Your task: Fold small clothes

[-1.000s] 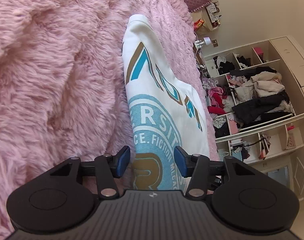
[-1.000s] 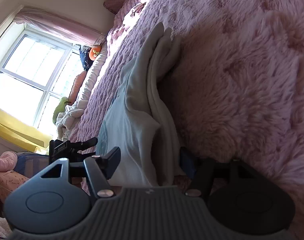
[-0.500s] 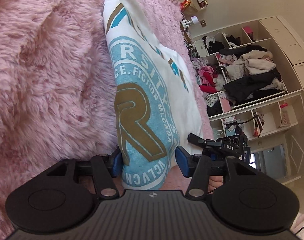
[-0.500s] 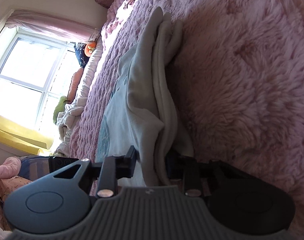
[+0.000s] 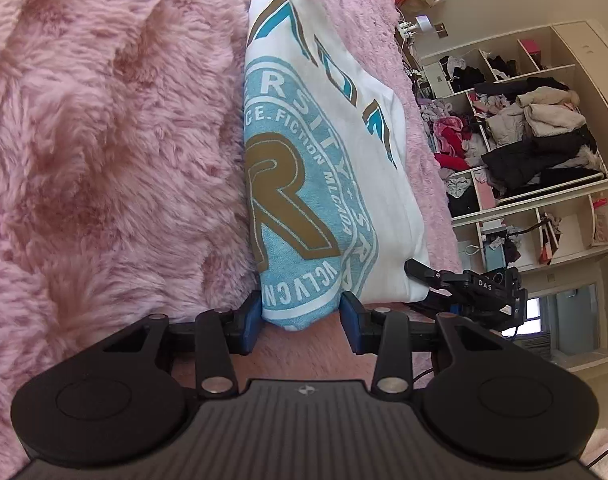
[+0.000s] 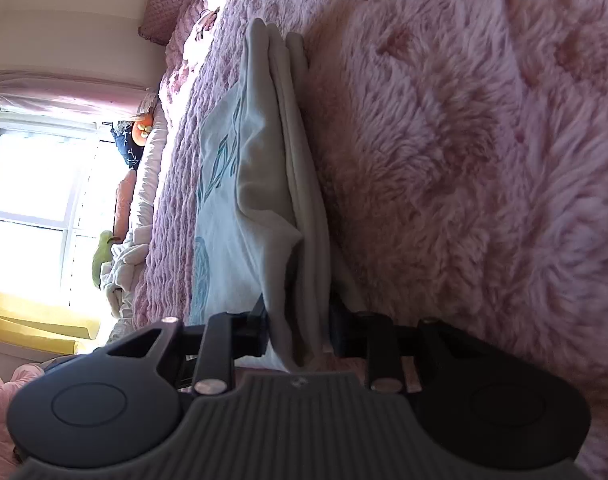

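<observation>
A white shirt (image 5: 328,148) with a light blue and gold round print lies folded on a fluffy pink blanket (image 5: 103,128). My left gripper (image 5: 299,322) has its blue pads on either side of the shirt's near printed edge, closed against the cloth. In the right wrist view the same shirt (image 6: 271,184) shows as several stacked layers seen edge-on. My right gripper (image 6: 299,334) is shut on those layers at their near end. The right gripper (image 5: 464,284) also shows in the left wrist view, at the shirt's other near corner.
Open white shelves (image 5: 544,148) stuffed with clothes stand past the bed's far side. A bright window (image 6: 27,208) with a yellow sill, a pink pillow (image 6: 171,4) and crumpled bedding (image 6: 123,264) lie on the other side. The pink blanket (image 6: 464,160) surrounds the shirt.
Both grippers moved in onto the shirt's near edge. The right one closed from wide open onto the stacked layers. The left one's pads now press the printed edge.
</observation>
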The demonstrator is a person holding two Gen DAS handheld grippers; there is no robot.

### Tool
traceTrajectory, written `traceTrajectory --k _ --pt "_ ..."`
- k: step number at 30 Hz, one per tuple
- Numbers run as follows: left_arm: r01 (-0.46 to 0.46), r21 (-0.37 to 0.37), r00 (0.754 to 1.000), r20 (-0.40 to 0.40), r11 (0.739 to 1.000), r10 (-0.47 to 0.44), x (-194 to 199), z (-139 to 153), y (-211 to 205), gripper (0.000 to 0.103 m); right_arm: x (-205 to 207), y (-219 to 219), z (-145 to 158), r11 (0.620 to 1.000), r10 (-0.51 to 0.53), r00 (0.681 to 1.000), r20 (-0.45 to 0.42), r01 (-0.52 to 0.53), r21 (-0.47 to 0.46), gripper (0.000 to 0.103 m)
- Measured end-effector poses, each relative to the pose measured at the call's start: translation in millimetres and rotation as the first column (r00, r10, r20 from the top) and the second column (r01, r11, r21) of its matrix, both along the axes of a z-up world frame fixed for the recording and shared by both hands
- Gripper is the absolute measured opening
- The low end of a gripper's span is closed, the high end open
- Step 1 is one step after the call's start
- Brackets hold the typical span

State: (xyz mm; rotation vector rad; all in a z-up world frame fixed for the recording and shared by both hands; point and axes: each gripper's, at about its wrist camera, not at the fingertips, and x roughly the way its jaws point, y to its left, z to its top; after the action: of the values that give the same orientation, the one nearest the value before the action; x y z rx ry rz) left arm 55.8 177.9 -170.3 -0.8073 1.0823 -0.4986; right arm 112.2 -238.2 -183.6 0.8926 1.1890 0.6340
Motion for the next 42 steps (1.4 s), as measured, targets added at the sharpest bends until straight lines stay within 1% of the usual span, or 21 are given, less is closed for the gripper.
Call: traceTrajectory --k 2,3,5,6,8,10,12,14,16,18,19,22,23,25,27,28,31,34,36,38,42 --pt "-0.005 0.108 0.998 0.055 0.994 -0.001 -10 23 -2 0.046 -7 -3 21 0.997 0.001 0.998 0.07 0.004 -0.073 0.034" --pt "-0.023 0.165 0.995 0.095 0.986 0.007 -17 37 -3 0.046 -11 -4 33 0.993 0.004 0.993 0.119 0.01 -0.116 0.034" --pt "-0.072 0.222 0.985 0.168 0.972 0.035 -27 59 -6 0.046 -17 -1 60 0.978 0.026 0.973 0.229 0.022 -0.206 0.034" --pt "-0.091 0.216 0.979 0.201 0.972 0.047 -29 67 -9 0.046 -21 7 78 0.966 0.041 0.95 0.31 0.042 -0.256 0.034" --pt "-0.095 0.18 0.963 0.264 0.979 0.045 -31 80 -22 0.047 -27 19 99 0.953 0.093 0.902 0.423 0.043 -0.301 0.034" --pt "-0.082 0.173 0.951 0.307 0.982 0.025 -29 86 -37 0.051 -32 38 112 0.942 0.159 0.851 0.5 0.02 -0.334 0.034" --pt "-0.038 0.206 0.951 0.309 0.978 -0.028 -20 81 -55 0.052 -34 58 113 0.932 0.228 0.81 0.541 -0.022 -0.361 0.034" --pt "-0.014 0.228 0.961 0.27 0.973 -0.05 -15 68 -63 0.052 -34 78 103 0.914 0.288 0.793 0.537 -0.06 -0.402 0.033" --pt "-0.005 0.251 0.97 0.237 0.968 -0.056 -12 54 -66 0.051 -34 91 85 0.884 0.326 0.797 0.509 -0.066 -0.463 0.032" --pt "0.009 0.268 0.976 0.208 0.963 -0.067 -16 38 -65 0.051 -34 91 69 0.863 0.339 0.804 0.488 -0.059 -0.502 0.022" --pt "0.006 0.258 0.978 0.199 0.966 -0.06 -18 31 -62 0.048 -34 88 56 0.86 0.336 0.813 0.476 -0.06 -0.506 0.016" --pt "-0.004 0.207 0.982 0.183 0.978 -0.035 -23 16 -50 0.042 -28 79 41 0.885 0.289 0.846 0.448 -0.058 -0.461 0.009" --pt "-0.013 0.191 0.984 0.175 0.981 -0.021 -24 14 -47 0.039 -27 77 39 0.886 0.286 0.85 0.443 -0.058 -0.461 0.004" --pt "-0.027 0.164 0.987 0.161 0.986 0.0 -25 16 -42 0.037 -27 76 38 0.881 0.29 0.853 0.435 -0.061 -0.469 0.002" --pt "-0.037 0.167 0.981 0.194 0.985 0.004 -27 31 -42 0.037 -28 76 44 0.885 0.281 0.858 0.429 -0.059 -0.462 0.007" --pt "-0.046 0.176 0.973 0.231 0.983 0.004 -29 42 -44 0.039 -29 77 51 0.888 0.28 0.851 0.444 -0.053 -0.457 0.013" --pt "-0.09 0.158 0.943 0.331 0.983 0.033 -32 69 -45 0.047 -30 80 75 0.9 0.252 0.802 0.542 0.012 -0.435 0.032" --pt "-0.122 0.162 0.924 0.378 0.979 0.052 -26 81 -48 0.052 -16 88 90 0.903 0.223 0.75 0.623 0.082 -0.422 0.033" --pt "-0.151 0.19 0.921 0.385 0.97 0.068 -20 80 -49 0.052 -1 97 90 0.899 0.226 0.735 0.639 0.095 -0.427 0.033" --pt "-0.168 0.218 0.928 0.364 0.961 0.08 -14 76 -51 0.052 12 104 86 0.895 0.232 0.734 0.638 0.096 -0.436 0.033" --pt "-0.181 0.322 0.945 0.32 0.929 0.073 -4 64 -59 0.052 35 118 67 0.857 0.243 0.783 0.572 0.104 -0.505 0.033"
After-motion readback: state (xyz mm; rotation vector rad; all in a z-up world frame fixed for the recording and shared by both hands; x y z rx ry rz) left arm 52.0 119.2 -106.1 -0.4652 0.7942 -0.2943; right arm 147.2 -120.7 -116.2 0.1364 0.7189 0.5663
